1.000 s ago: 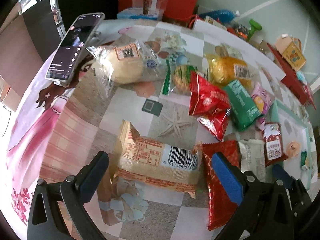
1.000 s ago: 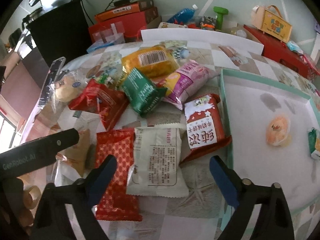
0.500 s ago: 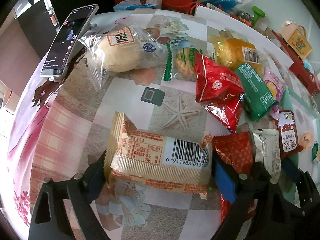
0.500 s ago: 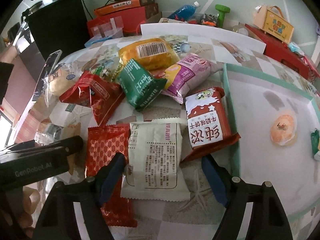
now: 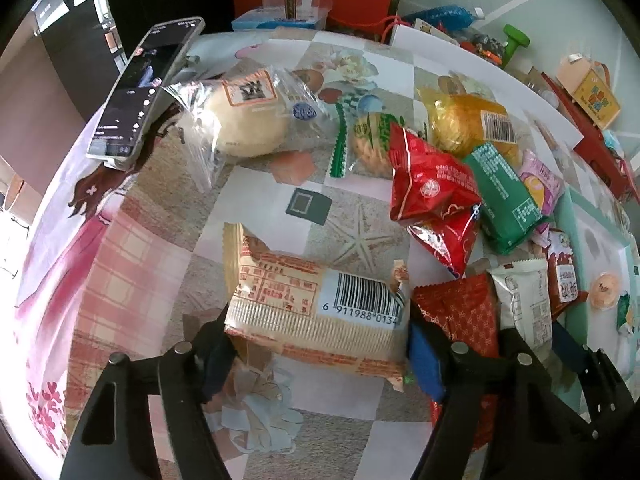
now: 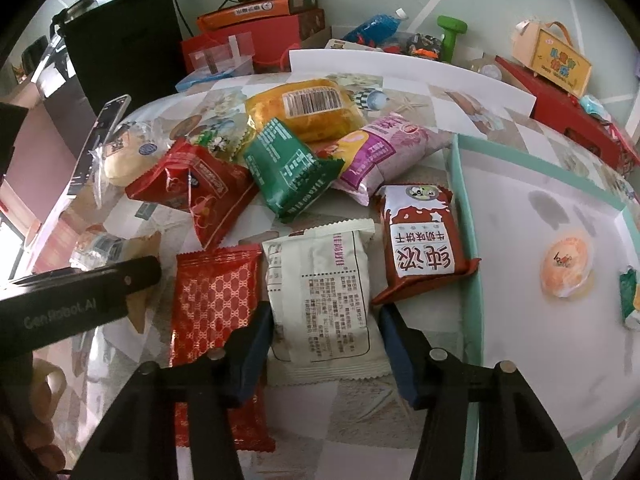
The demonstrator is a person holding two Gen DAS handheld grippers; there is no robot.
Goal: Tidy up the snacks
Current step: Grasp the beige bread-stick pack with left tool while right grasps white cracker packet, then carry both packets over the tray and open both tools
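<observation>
**A:** What is shown at the left gripper (image 5: 316,344)?

**B:** A tan wafer packet (image 5: 316,300) with a barcode label is seen lying flat on the bench (image 5: 132,240) between the two blue-padded fingers. The jaws have just been closing, and both pads are now pressed against the packet's short ends.

**A:** And the right gripper (image 6: 326,354)?

**B:** A white snack packet (image 6: 324,300) printed with small text is caught between its fingers, which have likewise just been closing. The pads are seen touching the packet's two sides near its lower end.

**A:** What is placed around these?

**B:** Just left of the white packet, a red patterned packet (image 6: 216,304) is laid flat, partly under the left-hand finger. To its right, a brown-and-red biscuit packet (image 6: 420,236) is propped against the edge of a mint-green tray (image 6: 470,280). Inside the tray, a small round orange sweet (image 6: 566,266) is seen on the white floor.

**A:** Further out?

**B:** A heap is formed by a red bag (image 6: 192,188), a green bag (image 6: 288,172), a pink-purple bag (image 6: 384,152) and a yellow bag (image 6: 308,108). A clear-wrapped bun (image 5: 248,120) is set near a phone (image 5: 144,88) at the bench's far left edge. Red boxes (image 6: 272,32) are stacked behind against the wall.
</observation>
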